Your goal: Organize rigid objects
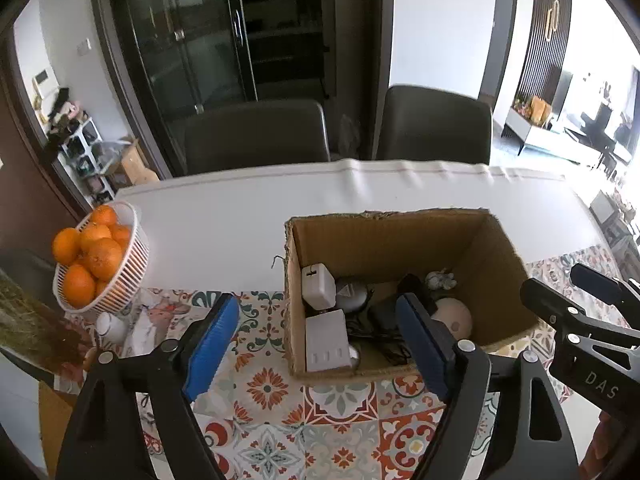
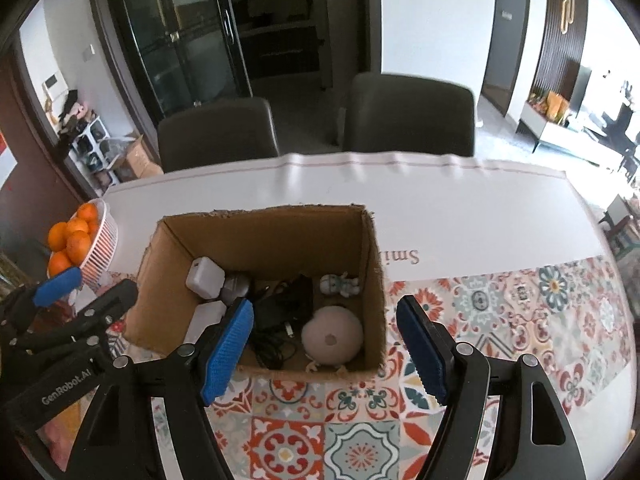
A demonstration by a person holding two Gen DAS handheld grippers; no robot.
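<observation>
Left gripper point(image 1: 320, 344) and right gripper point(image 2: 326, 346) both open, empty, over cardboard box point(image 2: 372, 264) mid-frame; chargers point(image 1: 318, 286) inside, probably.

In the brown cardboard box point(image 1: 496, 268), the left tongs' blue pad point(image 1: 420, 344) hides part of the tangled black cables point(image 1: 384, 332) and the round beige object point(image 1: 454, 314). The small pale figurine point(image 2: 340, 284) by the box's far wall is too small to identify.
</observation>
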